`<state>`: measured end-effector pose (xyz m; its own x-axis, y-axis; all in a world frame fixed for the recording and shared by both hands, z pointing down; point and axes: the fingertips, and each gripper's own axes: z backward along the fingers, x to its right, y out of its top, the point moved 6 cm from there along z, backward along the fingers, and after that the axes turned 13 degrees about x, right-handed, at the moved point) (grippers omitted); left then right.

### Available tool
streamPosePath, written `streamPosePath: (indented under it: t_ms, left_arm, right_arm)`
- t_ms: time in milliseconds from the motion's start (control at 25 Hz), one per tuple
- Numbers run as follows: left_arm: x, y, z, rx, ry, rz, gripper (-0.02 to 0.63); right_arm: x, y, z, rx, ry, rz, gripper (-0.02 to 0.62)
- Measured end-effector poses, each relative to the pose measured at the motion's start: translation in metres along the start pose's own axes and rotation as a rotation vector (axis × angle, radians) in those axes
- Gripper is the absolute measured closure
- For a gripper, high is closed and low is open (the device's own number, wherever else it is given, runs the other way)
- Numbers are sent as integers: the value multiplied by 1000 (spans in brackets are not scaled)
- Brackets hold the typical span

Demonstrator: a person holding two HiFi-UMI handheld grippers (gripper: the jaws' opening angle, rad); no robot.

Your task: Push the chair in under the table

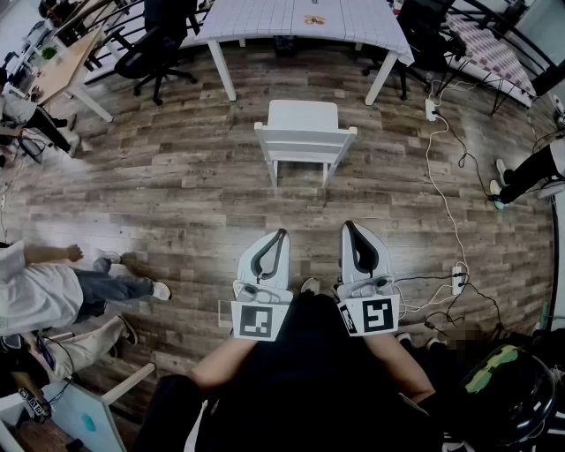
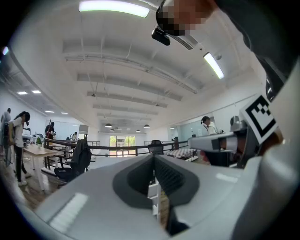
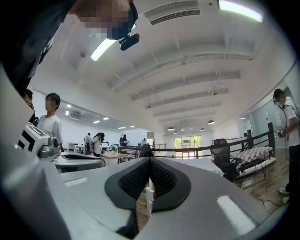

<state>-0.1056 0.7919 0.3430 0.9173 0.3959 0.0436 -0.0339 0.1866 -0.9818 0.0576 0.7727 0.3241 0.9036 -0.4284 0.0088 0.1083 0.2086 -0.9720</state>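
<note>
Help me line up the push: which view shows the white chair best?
The head view: the whole chair, from above, short of the table. Each gripper view catches only a white sliver of it beyond its jaws.

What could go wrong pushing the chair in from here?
1. The left gripper and right gripper are shut; narrow tips could slip off the chair back or twist it.
2. A skewed push may drive the chair into a table leg.
3. The white cable at right could snag a foot.
</note>
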Motion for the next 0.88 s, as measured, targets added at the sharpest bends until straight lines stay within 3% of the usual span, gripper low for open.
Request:
streamPosePath:
  t_ms: [200,480,880]
  left_arm:
    - [11,-3,-7,1,19,0,597]
    - [23,-15,-8,-5,58,-13,595]
    - [-9,-38,-52,-20,77,-25,597]
  right_arm:
    - [11,-2,5,3,17,-4,598]
    - [32,-16,20,11,23,-104,597]
    - [56,-50,-16,-51,6,-102,597]
